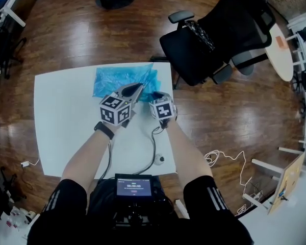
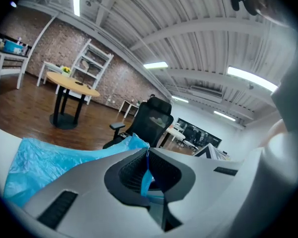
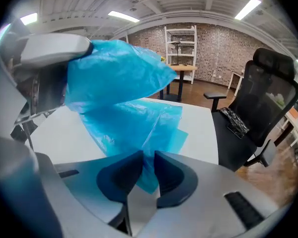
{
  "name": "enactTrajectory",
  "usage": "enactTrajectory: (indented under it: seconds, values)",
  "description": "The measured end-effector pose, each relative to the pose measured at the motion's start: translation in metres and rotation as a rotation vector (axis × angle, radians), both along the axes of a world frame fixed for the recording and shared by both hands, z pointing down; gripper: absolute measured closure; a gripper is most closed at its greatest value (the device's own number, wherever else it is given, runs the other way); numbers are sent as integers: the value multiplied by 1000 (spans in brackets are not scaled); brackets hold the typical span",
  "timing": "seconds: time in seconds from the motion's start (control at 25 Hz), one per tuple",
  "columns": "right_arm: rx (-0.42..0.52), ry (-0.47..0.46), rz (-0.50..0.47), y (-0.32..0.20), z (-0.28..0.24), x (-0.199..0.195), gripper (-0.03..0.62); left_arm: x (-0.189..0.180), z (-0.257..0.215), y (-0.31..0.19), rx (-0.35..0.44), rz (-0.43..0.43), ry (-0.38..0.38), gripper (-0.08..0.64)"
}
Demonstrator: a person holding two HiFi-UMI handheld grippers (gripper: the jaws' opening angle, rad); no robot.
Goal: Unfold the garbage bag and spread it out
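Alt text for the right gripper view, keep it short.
The right gripper has its jaws closed on a fold of the blue garbage bag, which lies partly on a white table. At upper left the left gripper holds another part of the bag raised; a black office chair stands at right.

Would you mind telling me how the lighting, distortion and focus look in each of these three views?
Head view: even light, soft sheen on the wood floor, room edges bowed. Left gripper view: strong fisheye, dark corners, ceiling lights glaring, right edge blurred. Right gripper view: same dark rim; the garbage bag is sharp farther off, softer near the lens.
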State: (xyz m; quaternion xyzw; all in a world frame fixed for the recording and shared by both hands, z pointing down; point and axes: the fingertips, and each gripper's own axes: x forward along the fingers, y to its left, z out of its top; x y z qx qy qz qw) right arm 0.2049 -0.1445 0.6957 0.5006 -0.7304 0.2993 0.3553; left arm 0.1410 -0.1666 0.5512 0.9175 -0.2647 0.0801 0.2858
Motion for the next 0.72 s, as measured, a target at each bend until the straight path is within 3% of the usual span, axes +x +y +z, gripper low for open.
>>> enactTrajectory:
  seconds: [0.4, 0.72]
  values:
    - [-2, 47, -22, -1, 1, 2, 488, -74, -46, -22, 138, -106, -39, 560]
    - [-3, 68, -26, -2, 3, 3, 486, -169, -55, -36, 172, -252, -100, 560]
